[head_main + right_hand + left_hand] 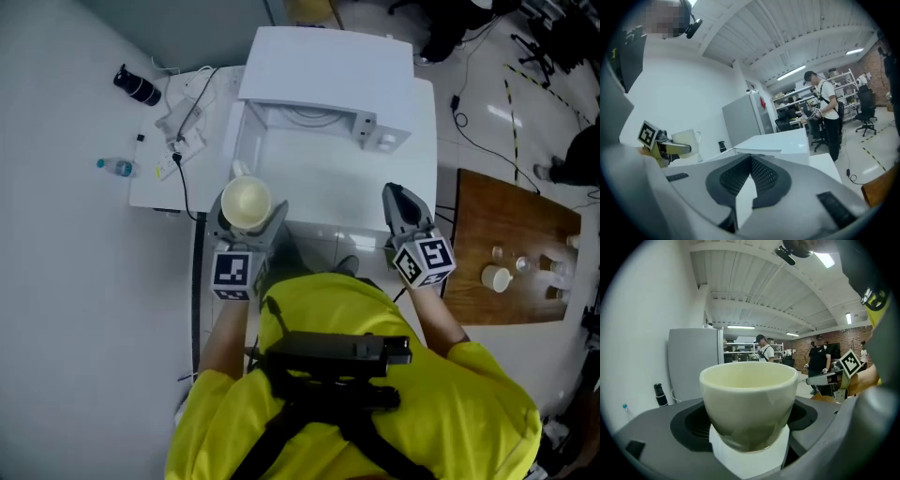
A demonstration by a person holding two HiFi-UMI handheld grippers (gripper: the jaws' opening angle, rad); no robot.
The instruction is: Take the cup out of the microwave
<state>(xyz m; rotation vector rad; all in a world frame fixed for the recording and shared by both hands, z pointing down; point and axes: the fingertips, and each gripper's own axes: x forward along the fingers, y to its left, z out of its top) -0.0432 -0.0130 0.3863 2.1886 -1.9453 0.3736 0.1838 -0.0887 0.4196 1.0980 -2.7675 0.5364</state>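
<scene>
Since the cup (246,200) is clear of the microwave (328,61), the main part of the job looks done. Your left tongs (248,217) are clamped on its lower body, one jaw on each side, and the cup sits upright between them with its mouth up. From above it looks empty. It hangs at the near left corner of the microwave, outside the cavity and lifted off the surface (211,122).

Your right tongs (394,195) are closed with nothing between the jaws. They are held near the right side of the microwave's front, well apart from the cup.

What is left, as far as you can judge from here, is small. Find a place for the cup and set it down level, then let go. The surface to the left of the microwave has cables and small items on it, so pick a bare patch. The microwave appears to stand open; whether closing it belongs to the task, the pictures do not say.
</scene>
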